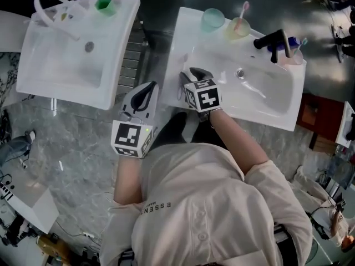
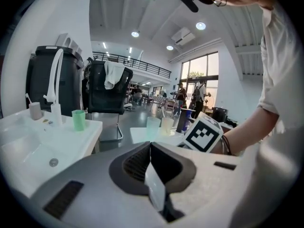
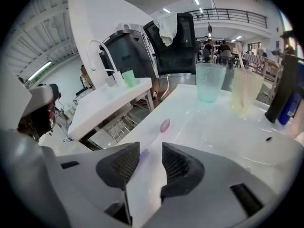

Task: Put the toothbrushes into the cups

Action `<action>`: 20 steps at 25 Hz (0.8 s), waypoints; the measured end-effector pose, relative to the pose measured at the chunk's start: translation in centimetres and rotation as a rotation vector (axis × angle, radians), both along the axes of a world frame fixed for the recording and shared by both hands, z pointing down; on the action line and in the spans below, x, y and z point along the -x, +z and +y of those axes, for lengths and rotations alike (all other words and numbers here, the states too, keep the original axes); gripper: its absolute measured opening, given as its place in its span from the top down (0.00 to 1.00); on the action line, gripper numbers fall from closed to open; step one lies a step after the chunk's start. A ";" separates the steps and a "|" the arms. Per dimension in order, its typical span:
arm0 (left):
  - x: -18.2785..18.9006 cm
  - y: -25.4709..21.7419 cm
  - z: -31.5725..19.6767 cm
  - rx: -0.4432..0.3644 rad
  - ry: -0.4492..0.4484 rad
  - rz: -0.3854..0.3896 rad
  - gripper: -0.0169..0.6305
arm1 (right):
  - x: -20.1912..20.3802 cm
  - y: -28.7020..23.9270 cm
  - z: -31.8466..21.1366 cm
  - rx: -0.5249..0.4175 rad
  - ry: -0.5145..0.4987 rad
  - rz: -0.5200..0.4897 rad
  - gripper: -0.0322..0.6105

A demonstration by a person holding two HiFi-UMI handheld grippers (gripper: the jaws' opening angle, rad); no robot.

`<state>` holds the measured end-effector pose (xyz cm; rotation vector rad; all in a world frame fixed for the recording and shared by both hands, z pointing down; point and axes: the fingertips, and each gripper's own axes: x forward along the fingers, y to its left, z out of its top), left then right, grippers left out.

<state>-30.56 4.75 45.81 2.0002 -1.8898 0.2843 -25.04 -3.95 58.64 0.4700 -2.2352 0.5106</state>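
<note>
Toothbrush (image 3: 165, 125) lies flat on the sink (image 3: 223, 127) rim, handle running between the right hand-held gripper's (image 3: 149, 148) parted jaws; it looks light, stiff and probably slick, so a square mid-handle pinch seems best, while the left hand-held gripper (image 2: 150, 145) hovers closed, empty.

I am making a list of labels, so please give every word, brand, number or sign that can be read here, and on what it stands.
"ESSEN": on the shirt, below the collar; the smaller print beside it is too small to read.
Left cube and right cube: black-and-white square patterns only, no letters.
Blue bottle: label too small to read.
</note>
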 end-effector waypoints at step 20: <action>0.6 1.2 -0.1 0.006 -0.007 0.033 0.97 | 0.4 1.5 -0.6 -0.061 -0.045 0.150 0.88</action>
